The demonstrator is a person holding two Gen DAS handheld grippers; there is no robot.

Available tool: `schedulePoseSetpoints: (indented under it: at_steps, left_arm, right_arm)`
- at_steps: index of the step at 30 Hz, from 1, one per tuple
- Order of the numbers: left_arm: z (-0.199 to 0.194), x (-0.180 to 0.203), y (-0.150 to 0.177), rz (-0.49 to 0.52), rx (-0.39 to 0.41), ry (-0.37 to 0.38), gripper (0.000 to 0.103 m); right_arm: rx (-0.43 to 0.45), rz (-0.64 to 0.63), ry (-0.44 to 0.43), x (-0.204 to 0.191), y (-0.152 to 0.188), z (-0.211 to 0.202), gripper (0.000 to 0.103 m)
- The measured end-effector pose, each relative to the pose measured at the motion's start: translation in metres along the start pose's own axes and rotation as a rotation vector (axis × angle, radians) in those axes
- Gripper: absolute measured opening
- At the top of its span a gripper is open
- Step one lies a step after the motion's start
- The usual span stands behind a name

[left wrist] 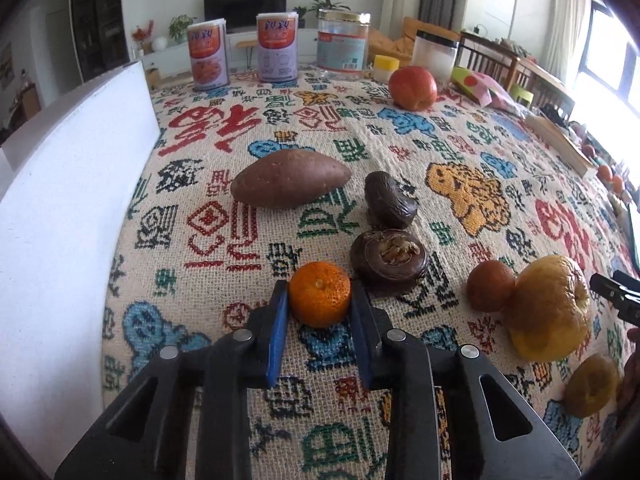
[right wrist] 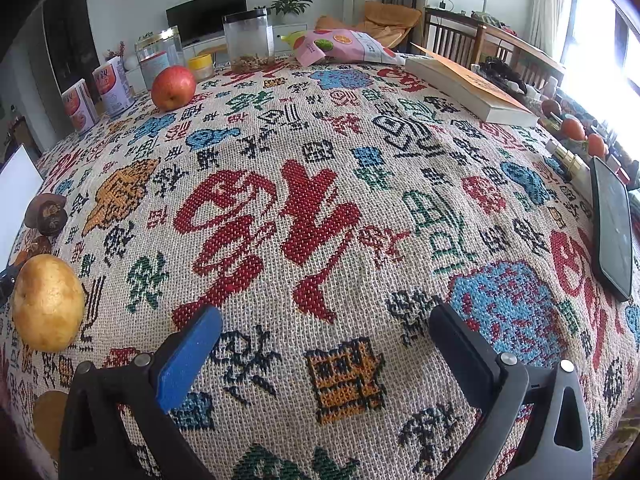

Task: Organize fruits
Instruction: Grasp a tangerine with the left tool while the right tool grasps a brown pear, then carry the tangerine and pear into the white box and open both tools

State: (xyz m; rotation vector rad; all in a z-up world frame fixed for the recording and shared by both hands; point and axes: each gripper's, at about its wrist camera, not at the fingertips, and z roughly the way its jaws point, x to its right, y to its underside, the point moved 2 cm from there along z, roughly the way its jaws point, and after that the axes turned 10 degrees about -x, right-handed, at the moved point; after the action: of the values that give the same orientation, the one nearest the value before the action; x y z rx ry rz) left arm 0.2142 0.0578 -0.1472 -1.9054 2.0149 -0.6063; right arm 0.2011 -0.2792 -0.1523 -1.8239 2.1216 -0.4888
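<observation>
The small mandarin (left wrist: 319,294) sits low in the centre of the left wrist view, pinched between the left gripper (left wrist: 319,300) fingers, stem end up, just above or on the desk (left wrist: 280,400). The right gripper (right wrist: 326,334), its fingers spread wide and holding nothing, hovers over bare cloth, well away from the fruit.

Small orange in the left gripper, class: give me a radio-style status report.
Left gripper shut on small orange. Right gripper open, empty, over tablecloth. Dark fruit close behind the orange.
</observation>
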Motion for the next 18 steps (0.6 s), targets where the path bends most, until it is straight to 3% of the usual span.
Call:
schedulePoseSetpoints:
  at_steps: [2,4,6,7,10,12,15,16,17,18]
  left_arm:
    - [-0.010,0.001,0.009,-0.022,-0.006,0.027,0.029]
    - [-0.021,0.000,0.020,-0.042,-0.007,0.049,0.029]
    - [-0.030,0.002,0.032,-0.050,-0.004,0.060,0.029]
    - [-0.033,0.004,0.036,-0.052,-0.005,0.062,0.029]
    - [-0.044,0.011,0.048,-0.060,-0.009,0.081,0.029]
    - [-0.055,0.016,0.055,-0.058,-0.005,0.092,0.029]
    - [-0.072,0.021,0.065,-0.046,0.002,0.105,0.029]
    - [-0.077,0.022,0.068,-0.044,0.002,0.111,0.029]
    - [-0.083,0.022,0.071,-0.044,0.000,0.121,0.029]
    - [-0.089,0.023,0.074,-0.047,0.001,0.135,0.029]
  right_arm:
    - [0.024,0.044,-0.128,0.005,0.005,-0.012,0.102]
    - [0.029,0.064,-0.366,0.005,0.014,-0.032,0.100]
    - [-0.044,-0.037,-0.531,-0.019,0.030,-0.050,0.100]
    - [-0.073,-0.118,-0.539,-0.037,0.040,-0.058,0.100]
    - [-0.097,-0.297,-0.445,-0.083,0.066,-0.066,0.098]
    - [-0.143,-0.272,-0.431,-0.095,0.070,-0.053,0.086]
    - [-0.162,-0.188,-0.471,-0.095,0.070,-0.041,0.080]
    - [-0.158,-0.189,-0.463,-0.097,0.070,-0.041,0.074]
    - [-0.164,-0.183,-0.468,-0.097,0.070,-0.040,0.049]
    - [-0.170,-0.162,-0.475,-0.096,0.070,-0.039,0.048]
